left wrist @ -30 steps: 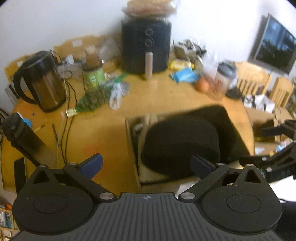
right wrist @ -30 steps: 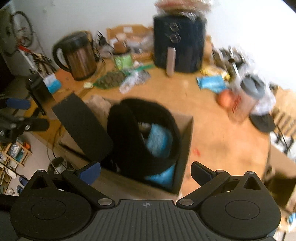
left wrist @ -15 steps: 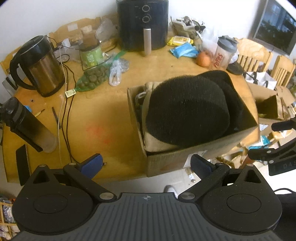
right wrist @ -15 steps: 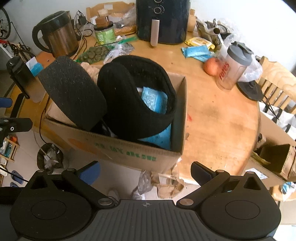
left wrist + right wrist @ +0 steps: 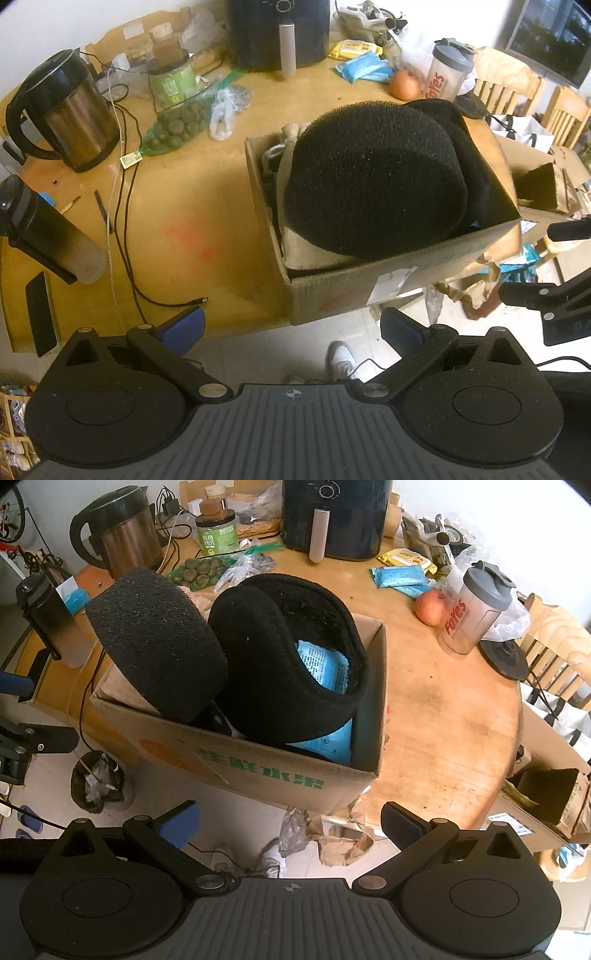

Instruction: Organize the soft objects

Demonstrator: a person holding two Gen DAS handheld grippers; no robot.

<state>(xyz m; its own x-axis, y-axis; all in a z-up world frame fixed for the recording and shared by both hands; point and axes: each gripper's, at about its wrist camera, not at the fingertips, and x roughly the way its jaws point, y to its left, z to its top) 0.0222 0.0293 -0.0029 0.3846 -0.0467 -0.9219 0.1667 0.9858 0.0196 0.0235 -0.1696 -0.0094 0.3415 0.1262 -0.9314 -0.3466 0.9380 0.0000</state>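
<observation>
A cardboard box (image 5: 399,284) (image 5: 258,771) sits at the near edge of the round wooden table (image 5: 192,225) (image 5: 450,709), overhanging it. A thick black foam pad (image 5: 373,177) (image 5: 155,642) leans out of the box, beside a black fleece band (image 5: 280,664) curled around blue packets (image 5: 325,668). A beige cloth (image 5: 306,254) lies under the foam. My left gripper (image 5: 291,328) is open, held back from the box's near left corner. My right gripper (image 5: 290,821) is open too, in front of the box's printed side, over the floor. Neither holds anything.
On the table stand a steel kettle (image 5: 70,114), a black air fryer (image 5: 336,517), a green jar (image 5: 218,535), a shaker bottle (image 5: 476,609), an apple (image 5: 430,607) and loose cables (image 5: 125,206). A dark flask (image 5: 44,232) stands left. Wooden chairs (image 5: 554,657) and an open carton (image 5: 550,797) are on the right.
Both grippers have drawn back and up from the box, so it now sits farther off and shows its outer sides. The foam pad and fleece band stay in the box.
</observation>
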